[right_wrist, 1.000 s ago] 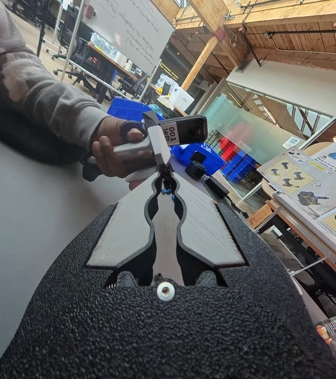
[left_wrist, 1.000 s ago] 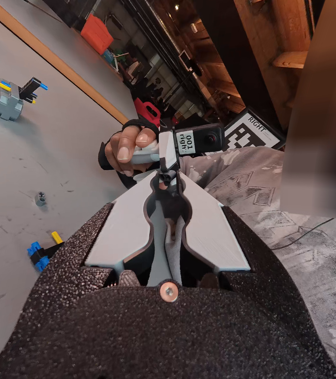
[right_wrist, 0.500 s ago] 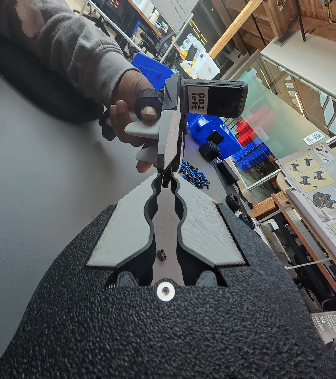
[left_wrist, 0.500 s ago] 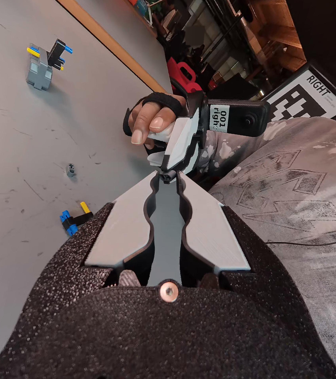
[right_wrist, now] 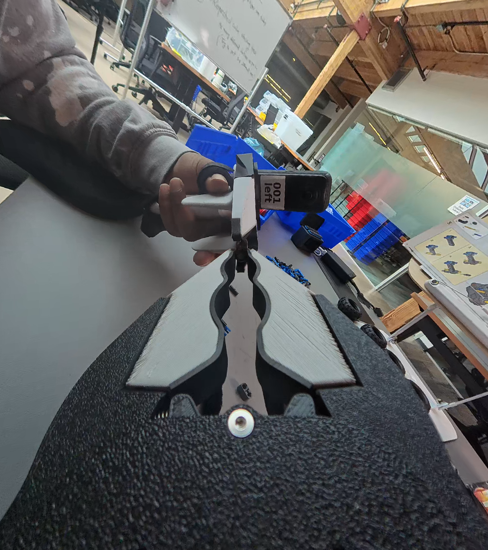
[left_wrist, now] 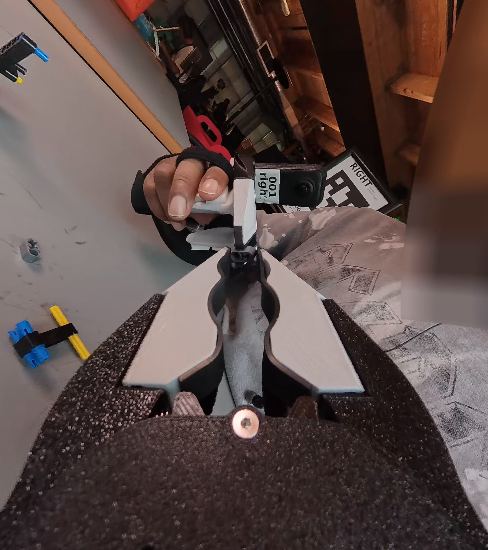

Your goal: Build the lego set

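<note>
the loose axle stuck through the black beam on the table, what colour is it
Yellow axle, clearest in the left wrist view.

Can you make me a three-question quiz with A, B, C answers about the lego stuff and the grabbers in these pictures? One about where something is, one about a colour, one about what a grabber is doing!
1. Where is the small grey connector?
A. On the grey table, by itself
B. Inside a blue bin
C. On the instruction sheet

2. What colour is the rod through the black-and-blue piece?
A. Red
B. Yellow
C. Green

3. What is the left hand-held gripper doing?
A. Wide open, holding nothing
B. Lying on the table
C. Pinching a small dark piece

Answers:
1 A: it sits alone on bare tabletop.
2 B: the rod is bright yellow.
3 C: its tips close on the piece, meeting the right hand-held gripper tip to tip.
</note>
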Available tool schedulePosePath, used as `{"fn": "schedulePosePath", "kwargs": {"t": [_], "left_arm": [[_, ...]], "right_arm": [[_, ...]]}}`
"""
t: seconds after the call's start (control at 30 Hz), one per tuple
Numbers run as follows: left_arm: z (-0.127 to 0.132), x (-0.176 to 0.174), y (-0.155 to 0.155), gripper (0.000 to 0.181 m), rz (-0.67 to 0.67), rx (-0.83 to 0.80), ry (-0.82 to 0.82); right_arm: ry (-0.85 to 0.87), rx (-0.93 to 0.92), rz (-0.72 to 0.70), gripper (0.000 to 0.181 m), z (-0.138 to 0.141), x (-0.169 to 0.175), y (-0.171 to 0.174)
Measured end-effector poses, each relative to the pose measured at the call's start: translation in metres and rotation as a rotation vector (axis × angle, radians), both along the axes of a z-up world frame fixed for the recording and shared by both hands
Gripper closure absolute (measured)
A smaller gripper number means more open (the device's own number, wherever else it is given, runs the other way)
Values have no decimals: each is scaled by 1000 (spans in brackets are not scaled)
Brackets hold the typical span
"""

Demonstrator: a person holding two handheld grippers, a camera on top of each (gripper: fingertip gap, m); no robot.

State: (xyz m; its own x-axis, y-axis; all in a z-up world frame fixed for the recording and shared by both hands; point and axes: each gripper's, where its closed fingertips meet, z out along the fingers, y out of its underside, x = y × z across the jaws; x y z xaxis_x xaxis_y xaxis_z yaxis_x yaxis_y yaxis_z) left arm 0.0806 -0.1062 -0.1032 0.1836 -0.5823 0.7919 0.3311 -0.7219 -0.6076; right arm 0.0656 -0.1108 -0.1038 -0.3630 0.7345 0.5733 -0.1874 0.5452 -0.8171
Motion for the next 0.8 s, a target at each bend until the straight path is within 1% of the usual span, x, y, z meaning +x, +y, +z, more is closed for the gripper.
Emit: {"fn": "schedulePosePath", "kwargs": {"t": [0.17,0.33,0.5,0.63,0.7,0.77,0.8], "left_arm": [[-2,-2,4,165,21,-14,6],[-18,-10,13,165,114,-5,178],[-21,-12,15,165,149,8,247],[-19,-13,16,164,154,22,233],[-13,-14,16,155,165,65,235],[-4,-24,20,154,221,116,268],[1,-36,24,154,276,146,312]], "right_arm": [[-8,-8,-15,174,-1,-2,3],[-71,-5,-55,170,-14,-8,10],[-75,23,-75,173,-17,-10,12],[-74,16,-74,174,-16,-11,12],[-70,-31,-81,174,-11,-11,17],[-54,-114,-106,174,-1,-10,29],[-40,-156,-133,174,5,-10,39]]}}
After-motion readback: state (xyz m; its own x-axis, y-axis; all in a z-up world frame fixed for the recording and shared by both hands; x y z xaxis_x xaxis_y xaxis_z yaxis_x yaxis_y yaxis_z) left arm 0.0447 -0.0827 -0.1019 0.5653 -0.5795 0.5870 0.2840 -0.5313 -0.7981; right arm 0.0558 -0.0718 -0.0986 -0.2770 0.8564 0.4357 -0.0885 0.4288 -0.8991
